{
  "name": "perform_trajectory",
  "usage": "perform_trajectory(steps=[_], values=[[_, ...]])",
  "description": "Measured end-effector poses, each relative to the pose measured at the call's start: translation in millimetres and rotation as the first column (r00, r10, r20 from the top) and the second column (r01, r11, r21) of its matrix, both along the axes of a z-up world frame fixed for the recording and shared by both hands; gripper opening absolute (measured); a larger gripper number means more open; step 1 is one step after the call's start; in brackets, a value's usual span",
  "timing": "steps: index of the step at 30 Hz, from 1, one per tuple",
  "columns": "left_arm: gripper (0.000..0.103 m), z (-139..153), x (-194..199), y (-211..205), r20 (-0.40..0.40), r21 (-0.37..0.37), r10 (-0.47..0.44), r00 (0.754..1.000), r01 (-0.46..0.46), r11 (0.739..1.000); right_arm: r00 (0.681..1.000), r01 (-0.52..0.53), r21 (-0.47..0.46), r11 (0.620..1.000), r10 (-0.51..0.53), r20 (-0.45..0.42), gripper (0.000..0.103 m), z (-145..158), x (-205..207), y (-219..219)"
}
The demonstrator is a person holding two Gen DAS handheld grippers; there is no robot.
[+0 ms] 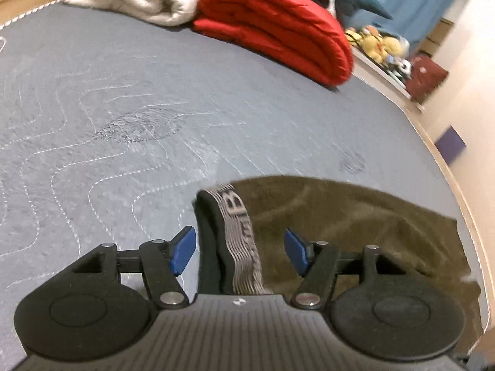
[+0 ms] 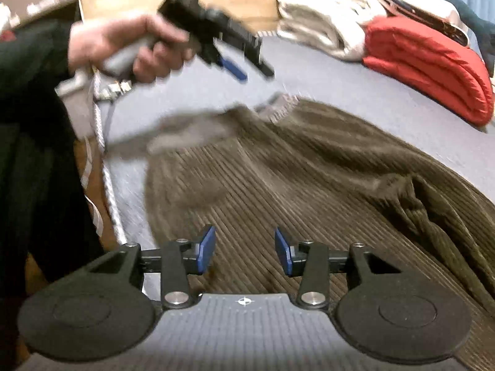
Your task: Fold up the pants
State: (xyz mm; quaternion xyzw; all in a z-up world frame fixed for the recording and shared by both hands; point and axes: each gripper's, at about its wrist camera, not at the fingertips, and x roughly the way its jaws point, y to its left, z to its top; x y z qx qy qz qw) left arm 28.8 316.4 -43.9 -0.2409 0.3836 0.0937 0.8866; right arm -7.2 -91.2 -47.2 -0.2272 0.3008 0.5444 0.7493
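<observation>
- Brown corduroy pants (image 2: 309, 185) lie rumpled on the bed (image 1: 123, 108), waistband (image 1: 238, 235) turned up; folding looks barely begun.
- Left gripper (image 1: 239, 249) and right gripper (image 2: 244, 249) hover above them, jaws apart, holding nothing.

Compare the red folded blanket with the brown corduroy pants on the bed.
The red blanket is folded into a thick, neat stack; the brown corduroy pants lie spread out and rumpled. The blanket looks smooth and bright, the pants ribbed and dull. Both rest on the grey quilted mattress.
</observation>
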Motion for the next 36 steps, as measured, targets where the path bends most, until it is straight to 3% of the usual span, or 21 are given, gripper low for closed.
perform_trajectory(steps=[4, 7, 12, 14, 15, 16, 17, 18, 21, 25, 28, 31, 33, 35, 36], values=[[0.069, -16, 23, 13, -0.036, -0.001, 0.028, 0.999, -0.028, 1.000, 0.995, 0.100, -0.092, 0.991, -0.098, 0.022, 0.045, -20, 12, -1], [0.069, -34, 39, 24, -0.046, -0.054, 0.036, 0.998, -0.039, 0.998, 0.980, 0.200, -0.139, 0.970, -0.198, 0.025, 0.047, -36, 26, 0], [0.068, -57, 58, 29, -0.059, -0.154, 0.018, 0.998, -0.027, 0.988, 0.976, 0.213, -0.125, 0.969, -0.216, -0.011, 0.050, -38, 33, -8], [0.066, -60, 65, 24, -0.064, -0.113, 0.009, 0.998, -0.016, 0.993, 0.977, 0.210, -0.124, 0.970, -0.212, -0.009, 0.050, -39, 33, -9], [0.052, -58, 68, 21, -0.065, -0.080, 0.000, 0.998, -0.005, 0.997, 0.978, 0.207, -0.123, 0.971, -0.210, -0.010, 0.050, -39, 33, -9], [0.047, -57, 70, 20, -0.067, -0.060, -0.004, 0.998, 0.000, 0.998, 0.978, 0.204, -0.121, 0.971, -0.207, -0.012, 0.050, -39, 33, -8], [0.034, -54, 70, 23, -0.054, -0.067, 0.004, 0.999, -0.008, 0.998, 0.978, 0.202, -0.120, 0.972, -0.206, -0.017, 0.050, -39, 34, -8], [0.030, -49, 66, 28, -0.030, -0.070, 0.034, 0.999, -0.036, 0.997, 0.978, 0.202, -0.118, 0.972, -0.206, -0.024, 0.050, -39, 35, -9], [0.030, -32, 56, 33, 0.042, -0.021, 0.102, 0.994, -0.101, 0.995, 0.978, 0.204, -0.116, 0.972, -0.208, -0.032, 0.050, -38, 34, -10], [0.034, -47, 61, 25, -0.040, 0.017, 0.087, 0.995, -0.086, 0.996, 0.978, 0.201, -0.120, 0.972, -0.205, -0.023, 0.050, -38, 30, -11], [0.037, -34, 61, 24, -0.015, 0.029, 0.086, 0.996, -0.086, 0.996, 0.978, 0.204, -0.116, 0.972, -0.209, -0.030, 0.050, -37, 31, -12], [0.039, -23, 63, 15, 0.006, 0.086, 0.061, 0.998, -0.061, 0.994, 0.975, 0.217, -0.102, 0.971, -0.221, -0.034, 0.050, -32, 35, -15], [0.039, -20, 64, 7, 0.007, 0.139, 0.040, 0.999, -0.041, 0.989, 0.969, 0.244, -0.070, 0.967, -0.247, -0.029, 0.050, -24, 38, -18], [0.040, -21, 65, 5, -0.003, 0.146, 0.039, 0.999, -0.038, 0.989, 0.957, 0.286, -0.030, 0.958, -0.287, -0.041, 0.050, -15, 45, -23], [0.045, -23, 66, 7, -0.016, 0.144, 0.047, 0.999, -0.044, 0.989, 0.950, 0.308, -0.009, 0.951, -0.308, -0.052, 0.050, -11, 49, -27]])
